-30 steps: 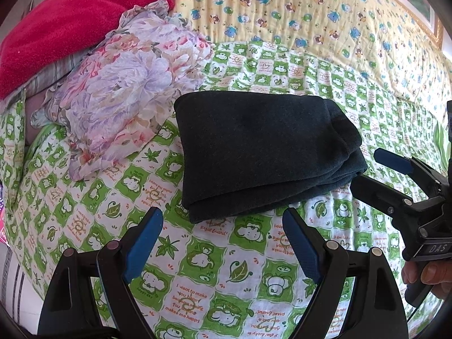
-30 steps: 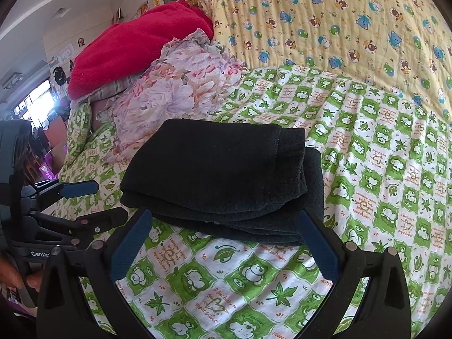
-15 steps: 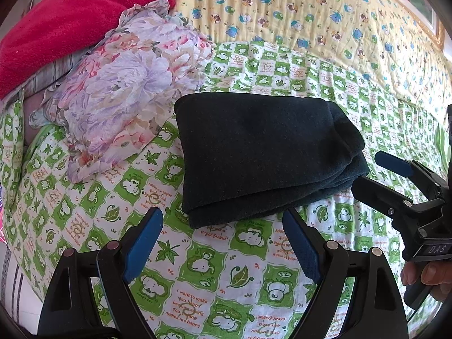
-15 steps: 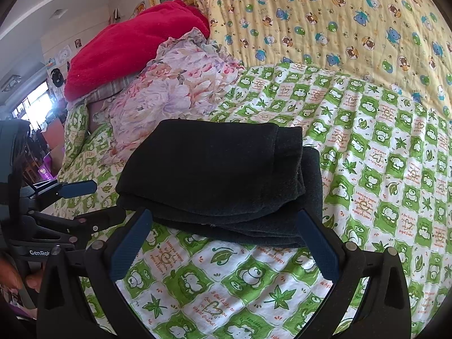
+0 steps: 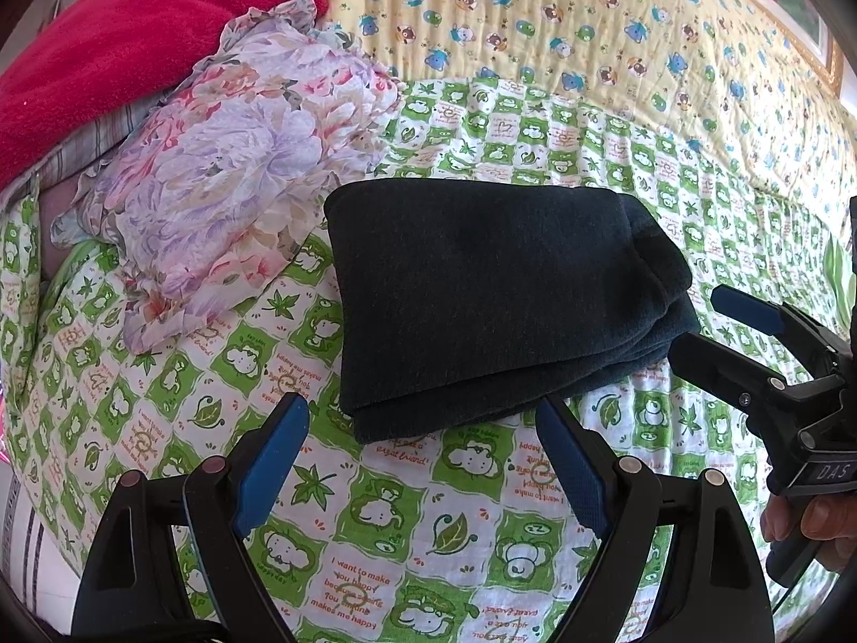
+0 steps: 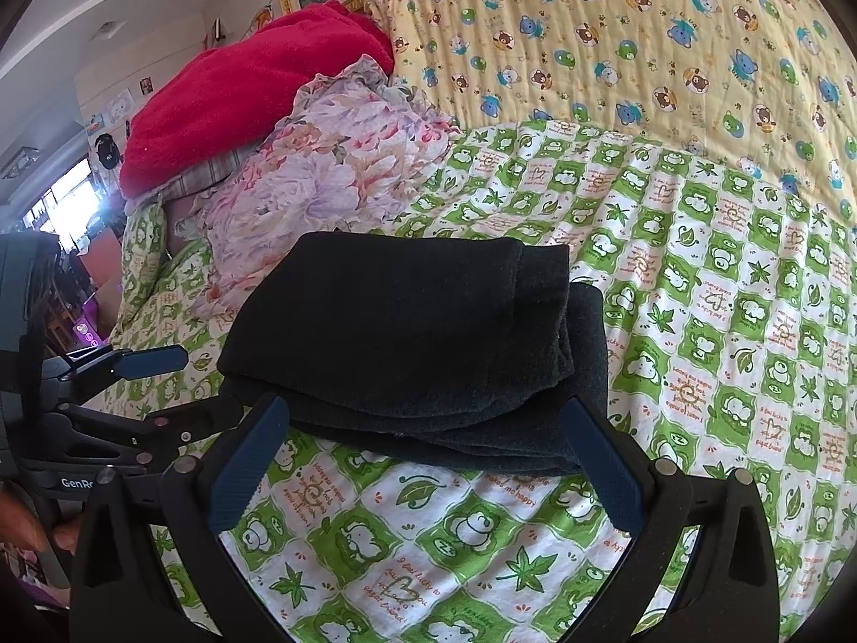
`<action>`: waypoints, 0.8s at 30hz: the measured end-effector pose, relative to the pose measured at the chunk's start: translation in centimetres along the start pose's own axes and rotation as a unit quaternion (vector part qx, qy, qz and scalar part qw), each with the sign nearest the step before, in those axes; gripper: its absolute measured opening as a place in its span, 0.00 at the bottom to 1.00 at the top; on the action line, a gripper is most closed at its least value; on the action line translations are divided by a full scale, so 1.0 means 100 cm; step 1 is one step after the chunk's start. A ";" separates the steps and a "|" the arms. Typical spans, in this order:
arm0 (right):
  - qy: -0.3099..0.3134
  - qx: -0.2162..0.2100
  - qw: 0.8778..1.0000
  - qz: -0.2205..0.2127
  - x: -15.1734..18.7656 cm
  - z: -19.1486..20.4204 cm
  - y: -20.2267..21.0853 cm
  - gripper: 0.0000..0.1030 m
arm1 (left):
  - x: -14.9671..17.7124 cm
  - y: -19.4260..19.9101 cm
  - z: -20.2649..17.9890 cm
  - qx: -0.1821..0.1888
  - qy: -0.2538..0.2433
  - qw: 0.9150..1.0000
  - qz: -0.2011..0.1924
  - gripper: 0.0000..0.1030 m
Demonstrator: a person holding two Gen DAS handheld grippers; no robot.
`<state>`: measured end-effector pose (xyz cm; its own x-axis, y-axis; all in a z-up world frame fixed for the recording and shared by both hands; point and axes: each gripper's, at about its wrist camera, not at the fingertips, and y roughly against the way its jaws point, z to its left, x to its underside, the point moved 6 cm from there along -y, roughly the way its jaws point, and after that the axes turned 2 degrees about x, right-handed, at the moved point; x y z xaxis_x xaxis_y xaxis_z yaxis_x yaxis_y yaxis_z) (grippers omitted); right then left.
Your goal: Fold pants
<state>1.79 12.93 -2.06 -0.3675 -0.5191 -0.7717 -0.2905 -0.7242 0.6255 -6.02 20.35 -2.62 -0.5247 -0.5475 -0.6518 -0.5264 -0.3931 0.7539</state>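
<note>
pants [image 5: 482,300] folded, flat on bed [image 5: 375,509] | both hand-held grippers, left [image 5: 423,461] and right [image 6: 428,461], agape, empty, clear of stack | likely done

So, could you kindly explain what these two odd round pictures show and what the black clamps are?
No robot here: a person holds a two-finger gripper in each hand, each with a fisheye camera looking along its fingers. One picture comes from the left gripper, the other from the right gripper; each also shows in the other's view. On the green patterned bedsheet lie folded dark pants, with a floral cloth and a red blanket behind. Both grippers are open and hold nothing.
</note>
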 end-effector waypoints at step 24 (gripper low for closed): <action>-0.012 0.006 1.000 -0.015 -0.014 -0.007 0.005 0.99 | -0.023 0.001 0.010 -0.003 0.025 1.000 -0.014 0.85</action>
<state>2.78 12.98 -0.79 -0.3800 -0.4857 -0.7872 -0.3129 -0.7334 0.6036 -5.53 22.27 -1.10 -0.4762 -0.5725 -0.6674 -0.5366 -0.4121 0.7364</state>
